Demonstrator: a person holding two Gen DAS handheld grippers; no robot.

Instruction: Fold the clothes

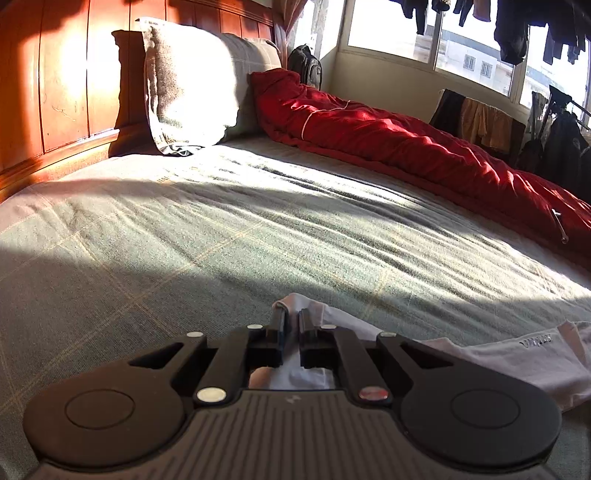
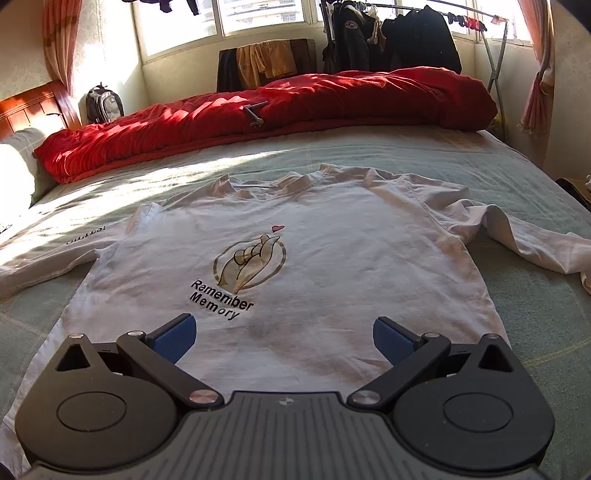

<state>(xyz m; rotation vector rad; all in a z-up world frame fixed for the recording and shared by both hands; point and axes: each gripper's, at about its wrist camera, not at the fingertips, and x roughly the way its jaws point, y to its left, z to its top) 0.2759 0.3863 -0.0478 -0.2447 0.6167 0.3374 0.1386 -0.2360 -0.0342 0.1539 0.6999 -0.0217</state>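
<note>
On bed, white T-shirt, flat, face-up

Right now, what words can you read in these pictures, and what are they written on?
"Remember Memory": printed in black under the hand-and-heart picture on the front of the white T-shirt.
Sleeve print on the same T-shirt: dark letters, upside down, too distorted to read.
Round badge on a dark jacket hanging at the window: too small to read.
</note>
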